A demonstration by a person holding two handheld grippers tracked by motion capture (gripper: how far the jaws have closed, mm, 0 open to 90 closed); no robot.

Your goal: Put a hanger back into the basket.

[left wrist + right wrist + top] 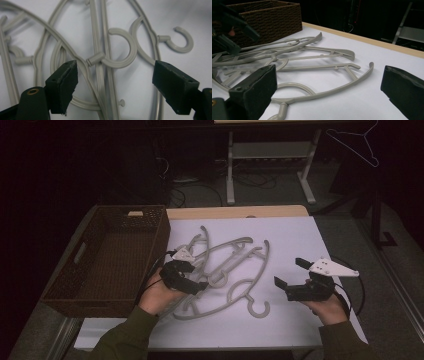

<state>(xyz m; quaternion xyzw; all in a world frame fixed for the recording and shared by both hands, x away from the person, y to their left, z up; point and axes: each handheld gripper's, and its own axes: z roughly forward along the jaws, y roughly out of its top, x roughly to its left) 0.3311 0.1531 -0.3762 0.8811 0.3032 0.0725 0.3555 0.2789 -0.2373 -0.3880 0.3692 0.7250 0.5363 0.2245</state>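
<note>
Reaching w/ left gripper [192, 279], jaws wide astride grey hangers [227, 270] piled mid-table, 3 o'clock of basket [107, 257]; right gripper [292, 276] wide, idle at 3; next prob. pinch one bar.

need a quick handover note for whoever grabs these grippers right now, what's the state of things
Left gripper: open, low over the pile of grey hangers, fingers straddling crossed hanger bars near a hook, not pressing on anything.
Right gripper: open, holding nothing, hovering over the white table top to the right of the pile.
Hangers: all in a tangled heap on the table, none lifted.
Wicker basket: at the table's left edge, nothing visible inside.
Done: nothing moved so far, by the look of it.
Left: probably close on one hanger, free it from the tangle and move it, likely to the basket.
</note>
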